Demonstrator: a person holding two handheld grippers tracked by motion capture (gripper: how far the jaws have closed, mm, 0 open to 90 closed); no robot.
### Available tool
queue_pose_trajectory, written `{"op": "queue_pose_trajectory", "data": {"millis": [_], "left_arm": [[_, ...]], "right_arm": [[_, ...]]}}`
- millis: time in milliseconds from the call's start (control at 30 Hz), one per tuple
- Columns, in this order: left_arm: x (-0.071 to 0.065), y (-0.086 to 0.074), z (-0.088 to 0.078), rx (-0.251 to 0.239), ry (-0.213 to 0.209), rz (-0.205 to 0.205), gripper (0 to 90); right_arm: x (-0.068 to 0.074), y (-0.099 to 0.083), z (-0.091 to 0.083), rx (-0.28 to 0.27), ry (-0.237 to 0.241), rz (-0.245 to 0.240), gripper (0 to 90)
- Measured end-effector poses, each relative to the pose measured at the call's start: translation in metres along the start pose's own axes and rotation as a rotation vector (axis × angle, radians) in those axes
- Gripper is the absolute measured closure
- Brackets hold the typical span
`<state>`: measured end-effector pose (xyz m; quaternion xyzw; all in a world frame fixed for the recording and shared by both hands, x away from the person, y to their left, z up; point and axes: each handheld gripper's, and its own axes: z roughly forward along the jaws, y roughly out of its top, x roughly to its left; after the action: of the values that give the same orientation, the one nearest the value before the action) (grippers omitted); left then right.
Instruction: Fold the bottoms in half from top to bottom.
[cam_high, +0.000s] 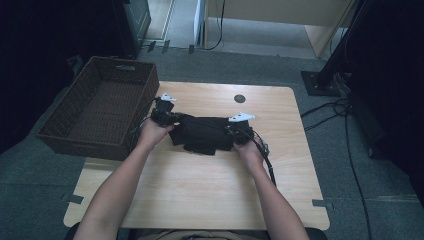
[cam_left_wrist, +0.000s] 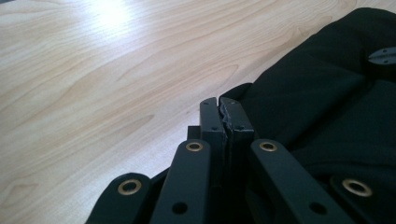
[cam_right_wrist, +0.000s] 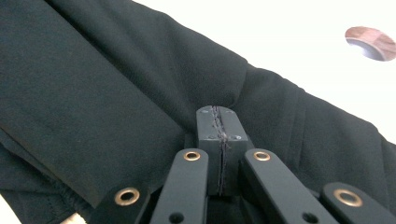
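Both grippers, left gripper (cam_high: 165, 116) and right gripper (cam_high: 239, 129), have jaws clamped on the black garment's (cam_high: 202, 132) opposite ends, its long axis running left-right mid-frame.

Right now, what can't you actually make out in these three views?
- High view: tips of the left tongs and right tongs, dark against the black garment; how much cloth each pinches is unclear.
- High view: the garment's type, since it lies bunched.
- High view: the basket floor near its front wall, hidden by that wall.
- Right gripper view: the round table hole, cut by the edge, table washed out.
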<state>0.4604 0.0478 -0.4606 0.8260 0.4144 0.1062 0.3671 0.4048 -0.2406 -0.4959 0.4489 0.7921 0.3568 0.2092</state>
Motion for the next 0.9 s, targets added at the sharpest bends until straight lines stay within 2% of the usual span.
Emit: {"op": "queue_pose_trajectory", "data": {"millis": [33,100,167,300,533,633,700,800,900], "left_arm": [[-0.001,-0.002,0.001,0.008,-0.008,-0.001,88.6],[0.0,-0.005,0.003,0.03,-0.037,-0.031,84.8],[-0.001,-0.007,0.0,0.033,-0.052,-0.026,79.3],[-0.006,0.0,-0.012,-0.012,-0.052,-0.001,70.1],[-0.022,0.011,-0.033,-0.065,-0.048,0.076,64.0],[-0.031,0.011,-0.036,-0.072,-0.086,0.086,66.0],[-0.038,0.008,-0.034,-0.065,-0.105,0.089,67.1],[-0.046,-0.005,-0.029,-0.062,-0.115,0.065,63.7],[-0.054,-0.025,-0.025,-0.05,-0.097,0.071,60.2]], "right_arm": [[-0.001,0.0,-0.001,-0.002,-0.008,-0.004,90.0],[-0.002,-0.002,-0.002,-0.001,-0.021,0.011,89.4],[-0.005,-0.003,-0.006,-0.006,-0.015,0.034,85.6],[-0.009,-0.001,-0.017,-0.036,0.009,0.064,78.6],[-0.001,0.005,-0.037,-0.066,0.012,0.036,76.6],[0.005,0.008,-0.041,-0.076,0.024,0.036,76.2],[0.009,0.009,-0.041,-0.082,0.037,0.039,75.9],[0.017,0.01,-0.039,-0.09,0.066,0.058,74.1],[0.026,0.009,-0.036,-0.089,0.073,0.061,73.0]]}}
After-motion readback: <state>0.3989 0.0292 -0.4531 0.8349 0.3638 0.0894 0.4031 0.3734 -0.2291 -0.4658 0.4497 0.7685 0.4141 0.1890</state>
